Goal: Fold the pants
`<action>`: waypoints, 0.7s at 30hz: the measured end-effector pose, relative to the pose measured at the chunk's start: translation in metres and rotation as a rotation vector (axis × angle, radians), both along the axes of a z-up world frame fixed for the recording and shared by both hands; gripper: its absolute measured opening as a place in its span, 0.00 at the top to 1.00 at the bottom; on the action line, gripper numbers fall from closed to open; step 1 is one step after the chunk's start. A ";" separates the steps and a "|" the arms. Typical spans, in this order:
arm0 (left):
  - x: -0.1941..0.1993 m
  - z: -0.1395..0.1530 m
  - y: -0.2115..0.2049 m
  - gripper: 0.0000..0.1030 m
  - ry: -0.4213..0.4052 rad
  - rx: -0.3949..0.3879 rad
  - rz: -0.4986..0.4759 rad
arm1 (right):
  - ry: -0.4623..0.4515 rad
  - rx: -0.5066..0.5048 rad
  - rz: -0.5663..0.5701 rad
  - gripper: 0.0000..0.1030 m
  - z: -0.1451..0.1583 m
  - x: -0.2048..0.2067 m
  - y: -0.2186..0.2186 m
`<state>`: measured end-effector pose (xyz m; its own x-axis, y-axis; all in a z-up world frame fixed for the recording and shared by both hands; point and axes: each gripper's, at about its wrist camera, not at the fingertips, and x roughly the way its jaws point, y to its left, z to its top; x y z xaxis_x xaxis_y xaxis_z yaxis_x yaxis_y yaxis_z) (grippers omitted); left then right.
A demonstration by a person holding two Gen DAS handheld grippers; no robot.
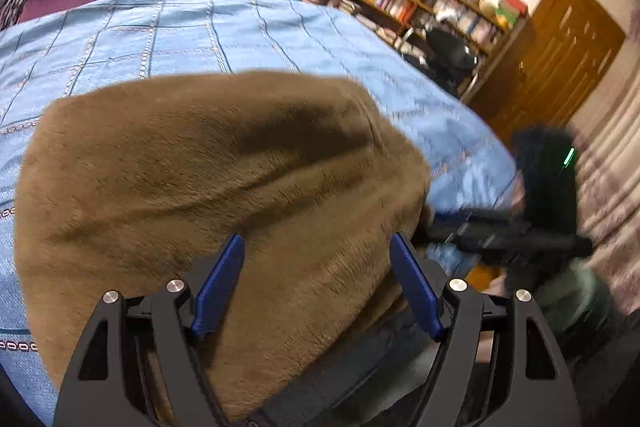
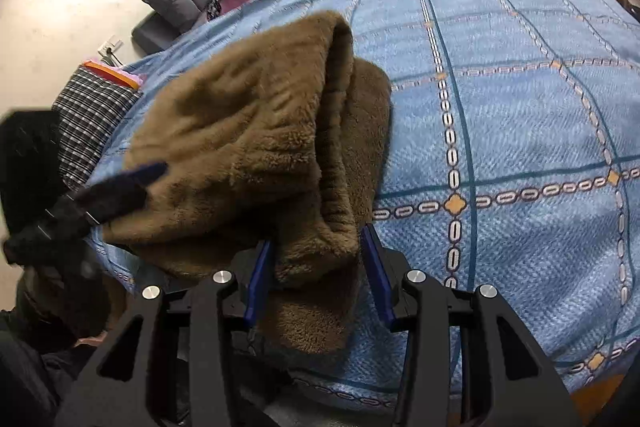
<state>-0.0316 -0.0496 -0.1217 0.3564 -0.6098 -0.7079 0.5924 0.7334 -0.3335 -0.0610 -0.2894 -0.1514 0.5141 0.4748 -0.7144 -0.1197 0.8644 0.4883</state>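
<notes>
Pants (image 2: 248,147), brown, thick and fleecy, lie bunched on the blue bedspread (image 2: 520,107), likely soft, floppy and bulky, best pinched at a doubled edge; left gripper (image 1: 318,283) spread wide, right gripper (image 2: 316,275) part-open astride a fold

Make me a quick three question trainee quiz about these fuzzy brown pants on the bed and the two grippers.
1. True or false: the brown pants lie on a blue patterned bedspread.
2. What is between the right gripper fingers? A) a pillow B) an edge of the pants C) nothing
3. Fill in: the left gripper is ____ above the pants, gripping nothing.

Key: 1 true; 2 B; 3 open
</notes>
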 end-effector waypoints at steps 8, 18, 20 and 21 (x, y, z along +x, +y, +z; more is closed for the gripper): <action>-0.009 -0.005 -0.002 0.26 -0.022 0.019 -0.021 | -0.068 0.221 -0.067 0.57 0.031 0.012 -0.022; 0.002 0.017 0.015 0.26 -0.028 -0.031 0.042 | -0.083 0.147 -0.023 0.76 0.045 0.012 -0.003; 0.006 0.027 0.020 0.26 -0.054 -0.055 0.064 | -0.079 0.131 -0.024 0.86 0.052 0.002 -0.009; 0.008 0.031 0.021 0.26 -0.063 -0.063 0.069 | -0.077 0.115 -0.020 0.86 0.054 -0.003 -0.011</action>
